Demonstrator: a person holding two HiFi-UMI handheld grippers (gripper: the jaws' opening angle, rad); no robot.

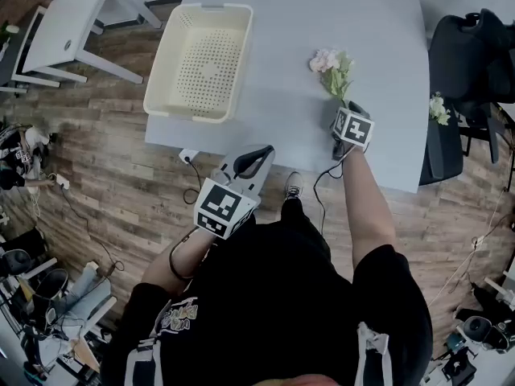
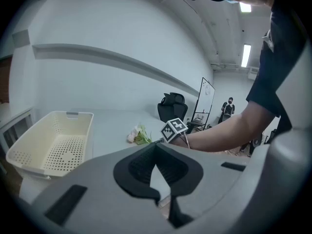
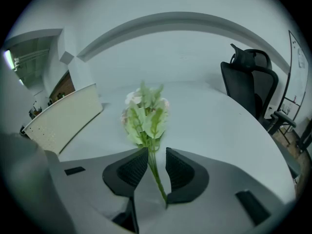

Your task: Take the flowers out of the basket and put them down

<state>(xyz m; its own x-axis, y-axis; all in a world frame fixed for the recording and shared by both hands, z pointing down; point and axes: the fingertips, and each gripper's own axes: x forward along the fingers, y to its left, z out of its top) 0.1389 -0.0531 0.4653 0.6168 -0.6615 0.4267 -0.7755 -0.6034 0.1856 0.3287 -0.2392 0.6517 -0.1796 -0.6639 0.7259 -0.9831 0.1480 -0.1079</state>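
The cream plastic basket [image 1: 163, 69] stands empty on the grey table [image 1: 298, 22], also seen in the left gripper view [image 2: 29, 145]. A bunch of pale pink flowers with green leaves [image 1: 331, 67] lies on the table to its right. My right gripper [image 1: 348, 107] sits at the stem end. In the right gripper view the flowers [image 3: 145, 113] lie ahead and their thin stem runs loosely through the gap of the open right gripper [image 3: 156, 152]. My left gripper [image 1: 261, 153] is held off the table's near edge, its jaws closed on nothing [image 2: 156, 145].
A black office chair [image 1: 467, 47] stands at the table's right side, with another small pale flower bunch [image 1: 438, 108] by it. White furniture [image 1: 64, 30] stands left of the table. A socket and cables [image 1: 189, 158] hang at the table's near edge.
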